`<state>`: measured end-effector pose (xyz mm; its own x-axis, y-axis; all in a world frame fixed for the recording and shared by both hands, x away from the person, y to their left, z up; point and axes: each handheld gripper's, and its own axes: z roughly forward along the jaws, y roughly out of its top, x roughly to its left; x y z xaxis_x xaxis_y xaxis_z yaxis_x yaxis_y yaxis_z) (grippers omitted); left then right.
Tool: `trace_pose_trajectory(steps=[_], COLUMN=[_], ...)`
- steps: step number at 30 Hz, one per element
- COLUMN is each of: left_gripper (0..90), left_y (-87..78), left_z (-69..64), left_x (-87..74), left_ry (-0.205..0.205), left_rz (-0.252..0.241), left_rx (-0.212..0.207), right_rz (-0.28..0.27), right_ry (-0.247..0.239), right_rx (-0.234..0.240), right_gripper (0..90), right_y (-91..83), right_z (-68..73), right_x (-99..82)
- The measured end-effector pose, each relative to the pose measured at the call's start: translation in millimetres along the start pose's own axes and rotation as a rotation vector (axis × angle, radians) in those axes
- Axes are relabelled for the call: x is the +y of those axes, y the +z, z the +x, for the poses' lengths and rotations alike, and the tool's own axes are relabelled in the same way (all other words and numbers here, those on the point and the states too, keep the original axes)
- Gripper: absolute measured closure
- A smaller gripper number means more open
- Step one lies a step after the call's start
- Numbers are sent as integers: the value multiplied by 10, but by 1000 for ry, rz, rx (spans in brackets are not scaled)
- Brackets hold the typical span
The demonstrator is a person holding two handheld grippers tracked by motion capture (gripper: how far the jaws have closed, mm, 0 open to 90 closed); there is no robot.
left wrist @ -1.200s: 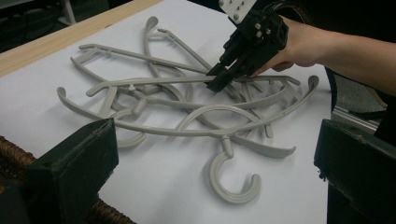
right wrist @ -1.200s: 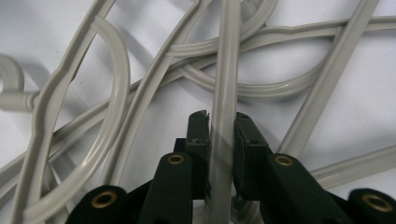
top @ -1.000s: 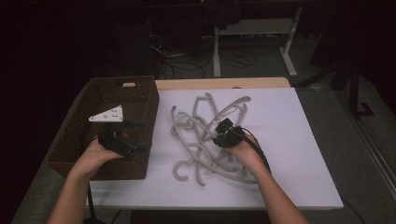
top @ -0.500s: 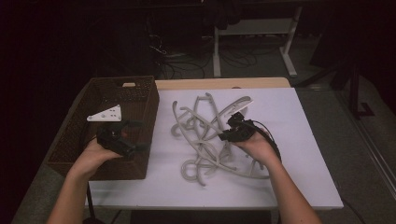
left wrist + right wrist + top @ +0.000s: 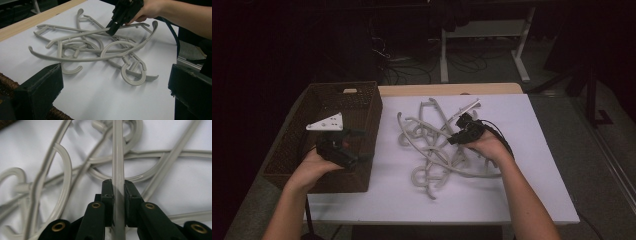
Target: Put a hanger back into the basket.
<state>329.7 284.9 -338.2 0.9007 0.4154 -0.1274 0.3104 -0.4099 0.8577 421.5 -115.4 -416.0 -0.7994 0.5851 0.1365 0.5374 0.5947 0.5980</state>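
Note:
A tangled pile of grey plastic hangers [image 5: 434,150] lies on the white table top [image 5: 522,190]. My right gripper [image 5: 455,138] is shut on one hanger's straight bar [image 5: 118,170], which runs up between its jaws. The same gripper [image 5: 111,26] shows from afar, pinching that bar above the pile [image 5: 100,52]. My left gripper [image 5: 343,150] hovers over the brown wicker basket [image 5: 362,107] at the left, open, with nothing between its wide-set jaws.
A light wooden strip [image 5: 452,90] runs along the table's far edge. Beyond it stand a white table frame [image 5: 517,55] and loose cables on a dark floor. The basket's woven rim [image 5: 57,115] lies just under my left gripper.
My right gripper has shifted right and toward the far side of the pile and closed on a hanger bar, tugging the hangers with it. The left hand has hardly moved.

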Motion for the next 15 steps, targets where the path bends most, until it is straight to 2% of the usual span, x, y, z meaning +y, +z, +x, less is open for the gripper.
trace_pose_trajectory(steps=[5,6,7,8,11,12,15], left_gripper=[0,0,0,0,0,0,0], left_y=[-10,-11,-12,-11,-12,-12,-11], left_z=[6,7,7,8,8,6,3], left_x=[-2,-2,-3,-3,-4,0,2], left_ry=[-3,-3,-3,-3,-4,-3,-1], left_rz=[-5,-4,-4,-3,-3,-6,-5], left_rx=[1,1,1,1,1,1,1], right_rz=[24,24,5,5,-27,-73,-79], right_ry=[-22,-22,-4,-4,4,18,26], right_rx=[-21,-20,-9,-9,-20,-11,8], right_gripper=[785,770,694,694,654,621,614], right_y=[94,104,93,93,37,-98,-164], right_z=[-13,-22,-40,-40,-45,11,73], right_x=[-7,-14,-22,-22,-17,5,10])
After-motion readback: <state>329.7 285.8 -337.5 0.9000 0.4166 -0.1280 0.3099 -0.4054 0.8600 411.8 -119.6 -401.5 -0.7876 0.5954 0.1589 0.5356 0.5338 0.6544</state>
